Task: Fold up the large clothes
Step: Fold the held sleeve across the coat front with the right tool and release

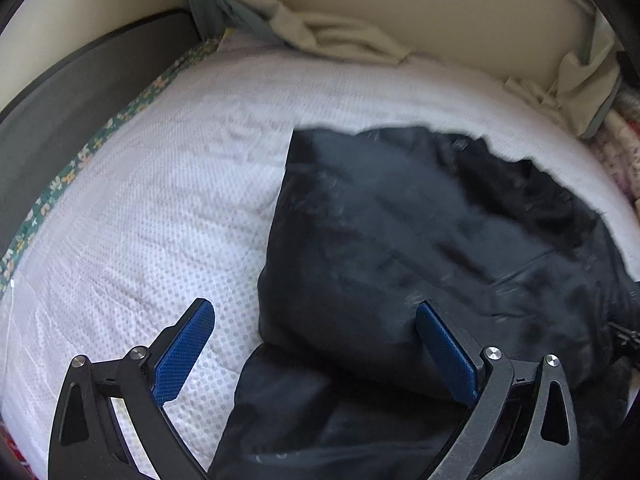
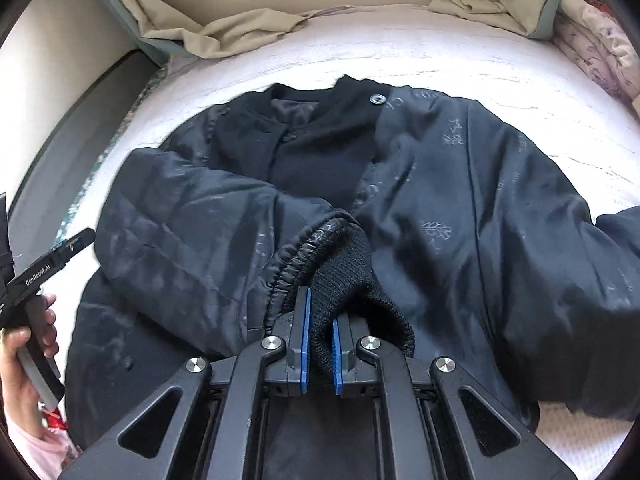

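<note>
A large dark navy jacket (image 2: 460, 208) lies spread on a white bed (image 2: 440, 48), collar at the far side. It also shows in the left wrist view (image 1: 420, 240). My right gripper (image 2: 320, 320) is shut on the black knit cuff (image 2: 344, 276) of the left sleeve, which is drawn across the jacket's front. My left gripper (image 1: 316, 320) is open and empty, hovering over the jacket's left edge; one finger is over the bed (image 1: 140, 200), the other over the fabric. The left gripper's body and the hand holding it show at the left edge of the right wrist view (image 2: 44, 268).
Beige and grey-green bedding (image 2: 192, 28) is bunched along the headboard. A floral quilt (image 2: 600, 52) lies at the far right. A green floral trim (image 1: 80, 160) runs along the bed's left edge, with a dark gap beyond it.
</note>
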A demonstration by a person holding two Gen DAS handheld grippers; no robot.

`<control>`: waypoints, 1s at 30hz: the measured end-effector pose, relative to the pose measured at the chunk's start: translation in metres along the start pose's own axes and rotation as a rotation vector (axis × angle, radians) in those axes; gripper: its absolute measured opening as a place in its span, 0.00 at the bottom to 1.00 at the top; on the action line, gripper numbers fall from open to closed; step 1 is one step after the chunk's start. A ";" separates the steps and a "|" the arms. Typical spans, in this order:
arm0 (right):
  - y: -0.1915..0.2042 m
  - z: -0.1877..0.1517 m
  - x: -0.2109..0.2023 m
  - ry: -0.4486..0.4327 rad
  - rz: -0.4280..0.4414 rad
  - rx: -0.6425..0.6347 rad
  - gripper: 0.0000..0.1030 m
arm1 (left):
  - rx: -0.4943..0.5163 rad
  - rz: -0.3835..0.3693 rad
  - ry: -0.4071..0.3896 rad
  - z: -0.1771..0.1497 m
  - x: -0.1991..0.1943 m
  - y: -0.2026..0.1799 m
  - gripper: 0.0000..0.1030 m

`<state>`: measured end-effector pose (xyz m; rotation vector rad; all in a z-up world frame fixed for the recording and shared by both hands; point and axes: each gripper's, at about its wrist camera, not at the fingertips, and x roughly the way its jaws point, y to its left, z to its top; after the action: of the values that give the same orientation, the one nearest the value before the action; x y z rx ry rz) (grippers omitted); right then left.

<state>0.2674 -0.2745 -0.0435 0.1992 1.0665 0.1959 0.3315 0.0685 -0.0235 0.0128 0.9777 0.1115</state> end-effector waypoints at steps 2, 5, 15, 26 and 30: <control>-0.007 -0.001 0.010 0.027 0.002 0.020 0.13 | -0.011 0.009 0.053 -0.005 0.020 0.006 0.96; -0.015 0.000 0.006 0.049 0.036 0.063 0.22 | -0.076 -0.039 0.079 -0.008 0.027 0.019 0.96; 0.011 0.006 -0.060 -0.162 0.015 -0.071 0.16 | 0.039 -0.174 -0.113 0.000 -0.030 -0.023 0.92; 0.012 -0.017 0.030 -0.003 -0.006 -0.079 0.07 | 0.023 -0.101 0.039 -0.017 0.033 -0.019 0.90; 0.012 -0.021 0.042 -0.013 -0.023 -0.091 0.06 | -0.039 -0.131 0.066 -0.019 0.046 -0.009 0.95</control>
<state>0.2674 -0.2507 -0.0855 0.1065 1.0440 0.2218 0.3419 0.0640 -0.0732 -0.0914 1.0398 0.0110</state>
